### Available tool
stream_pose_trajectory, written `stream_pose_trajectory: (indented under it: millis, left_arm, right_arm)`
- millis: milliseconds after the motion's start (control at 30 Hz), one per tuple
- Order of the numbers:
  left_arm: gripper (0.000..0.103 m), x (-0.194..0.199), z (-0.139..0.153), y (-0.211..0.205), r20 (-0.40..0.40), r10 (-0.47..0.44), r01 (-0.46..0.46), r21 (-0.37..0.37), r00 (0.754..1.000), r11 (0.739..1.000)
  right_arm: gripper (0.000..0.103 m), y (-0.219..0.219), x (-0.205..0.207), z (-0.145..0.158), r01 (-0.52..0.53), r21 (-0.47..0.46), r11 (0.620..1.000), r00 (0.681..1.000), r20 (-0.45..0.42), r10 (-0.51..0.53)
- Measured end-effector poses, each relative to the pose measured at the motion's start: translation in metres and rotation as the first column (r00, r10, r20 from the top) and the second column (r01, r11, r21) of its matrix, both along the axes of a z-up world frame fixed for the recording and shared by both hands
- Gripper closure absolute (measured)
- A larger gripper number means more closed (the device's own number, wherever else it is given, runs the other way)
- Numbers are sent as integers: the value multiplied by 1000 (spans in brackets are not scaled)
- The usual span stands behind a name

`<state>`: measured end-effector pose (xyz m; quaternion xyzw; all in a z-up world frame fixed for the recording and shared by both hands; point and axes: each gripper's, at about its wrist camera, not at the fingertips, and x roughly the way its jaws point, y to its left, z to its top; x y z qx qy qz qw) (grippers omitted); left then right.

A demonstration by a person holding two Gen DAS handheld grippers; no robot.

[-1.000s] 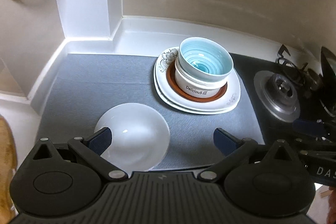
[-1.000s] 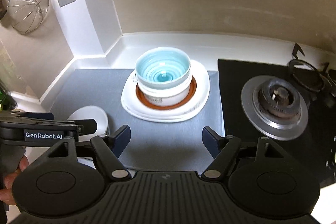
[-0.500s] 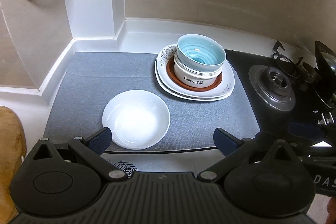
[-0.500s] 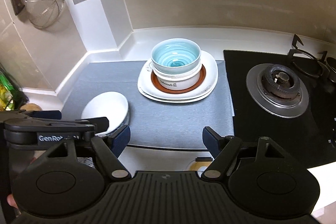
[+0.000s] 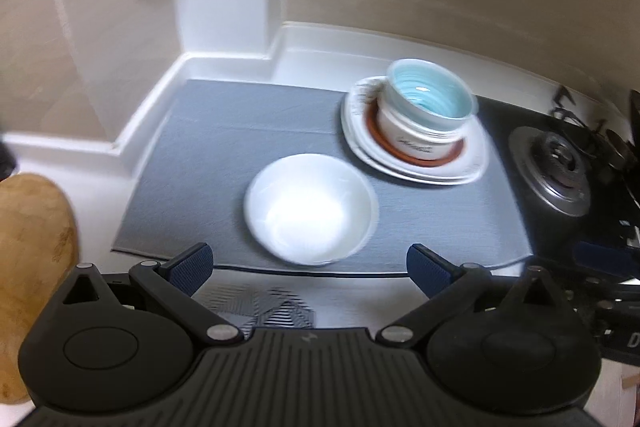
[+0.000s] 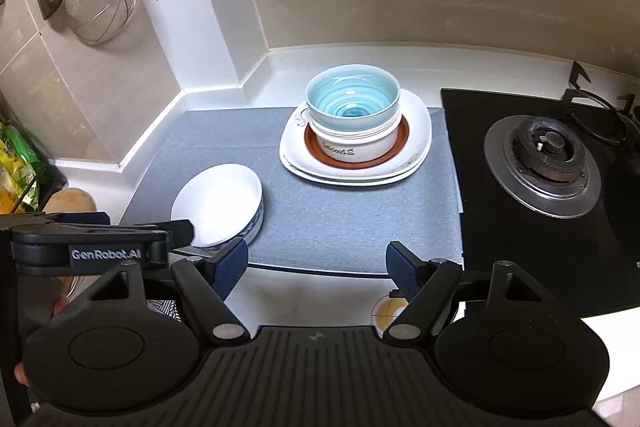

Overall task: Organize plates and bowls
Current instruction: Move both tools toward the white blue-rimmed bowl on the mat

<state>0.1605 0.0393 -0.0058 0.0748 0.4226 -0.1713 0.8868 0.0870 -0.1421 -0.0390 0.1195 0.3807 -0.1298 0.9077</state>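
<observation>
White bowl (image 5: 310,209) sits apart from the stack (image 6: 354,135); both grippers (image 5: 308,265) (image 6: 316,265) spread, empty; next, likely grasp its rim.

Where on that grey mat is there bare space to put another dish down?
Bare grey mat lies between the white corner wall and the stacked plates, and before that stack toward the black gas stove. The plain white bowl crowds the near-left corner.

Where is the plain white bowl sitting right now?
The white bowl rests on the grey mat, near its front-left corner, apart from the plate stack behind it to the right.
</observation>
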Motion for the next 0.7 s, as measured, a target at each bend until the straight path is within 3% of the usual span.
stream_pose_trajectory:
  millis: [300, 700]
  left_arm:
    - [0, 24, -3, 40, 4, 134, -134, 54, 991, 990]
    - [0, 67, -24, 36, -64, 181, -174, 102, 981, 979]
  right_arm:
    - [24, 6, 18, 1, -82, -8, 997, 996, 21, 82]
    - [23, -1, 71, -12, -147, 15, 989, 989, -7, 147]
